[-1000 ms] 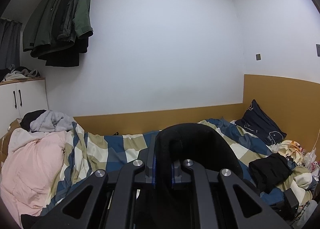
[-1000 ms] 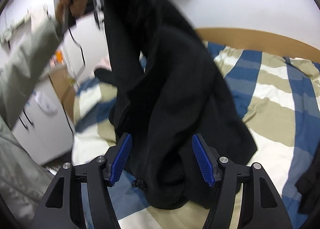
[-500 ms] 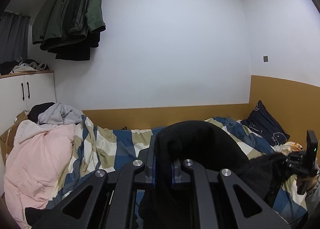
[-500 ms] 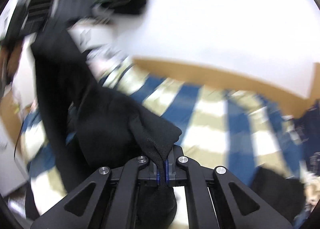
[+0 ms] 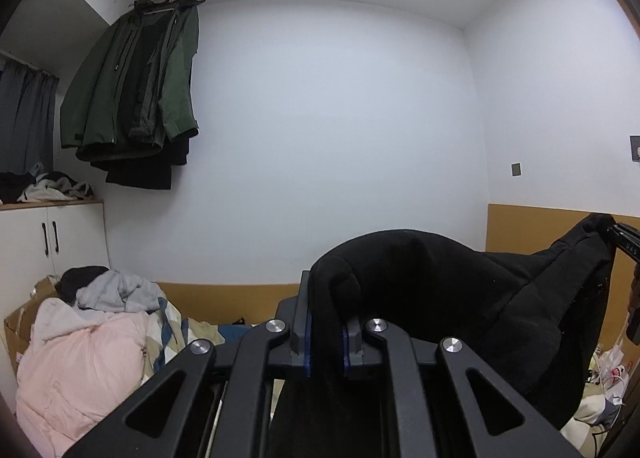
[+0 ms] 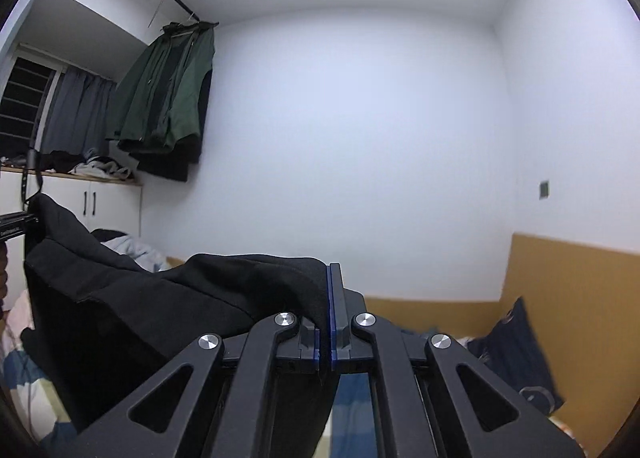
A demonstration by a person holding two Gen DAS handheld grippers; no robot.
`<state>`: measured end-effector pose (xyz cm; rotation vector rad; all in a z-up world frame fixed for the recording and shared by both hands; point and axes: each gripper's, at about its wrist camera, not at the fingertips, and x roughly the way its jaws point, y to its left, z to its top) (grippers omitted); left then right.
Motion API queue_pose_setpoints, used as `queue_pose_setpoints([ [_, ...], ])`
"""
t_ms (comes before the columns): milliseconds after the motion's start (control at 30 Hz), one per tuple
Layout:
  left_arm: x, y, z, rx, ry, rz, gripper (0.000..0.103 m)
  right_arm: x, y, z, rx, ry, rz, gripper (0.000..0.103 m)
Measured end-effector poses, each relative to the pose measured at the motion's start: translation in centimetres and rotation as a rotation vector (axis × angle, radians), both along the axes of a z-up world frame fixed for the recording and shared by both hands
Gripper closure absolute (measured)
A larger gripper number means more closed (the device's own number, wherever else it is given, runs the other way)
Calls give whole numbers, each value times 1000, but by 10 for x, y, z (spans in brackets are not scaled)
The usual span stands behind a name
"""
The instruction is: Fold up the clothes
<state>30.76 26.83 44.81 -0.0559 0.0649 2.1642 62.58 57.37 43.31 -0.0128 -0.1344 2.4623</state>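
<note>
The task is at its start: the black garment [image 5: 460,298] hangs in the air, stretched between the two grippers, with no fold made in it yet. The left gripper [image 5: 325,332] has its jaws narrow, clamped on a thick bunch of the cloth; the right gripper [image 6: 325,314] has its jaws nearly touching, pinching a thin edge. From each pair of jaws the fabric sags sideways toward the other and drapes below. Laying it flat on the bed [image 6: 356,394] beneath, then folding it, appears to be left.
</note>
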Motion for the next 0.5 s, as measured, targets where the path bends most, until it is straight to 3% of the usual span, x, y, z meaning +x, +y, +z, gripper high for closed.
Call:
queue_pose_setpoints([
  [167,18,-4,39,25,44,42,93,16,-13,62,54,56,-72,101],
  [267,39,-13,67,81,93,39,93,24,-35,88,104,80,-109,101],
  [367,44,-31,91,149,99,36,93,31,-50,104,129,100,-132,101],
  [500,47,-47,101,196,77,36,93,39,-67,107,147,123,-122,101],
])
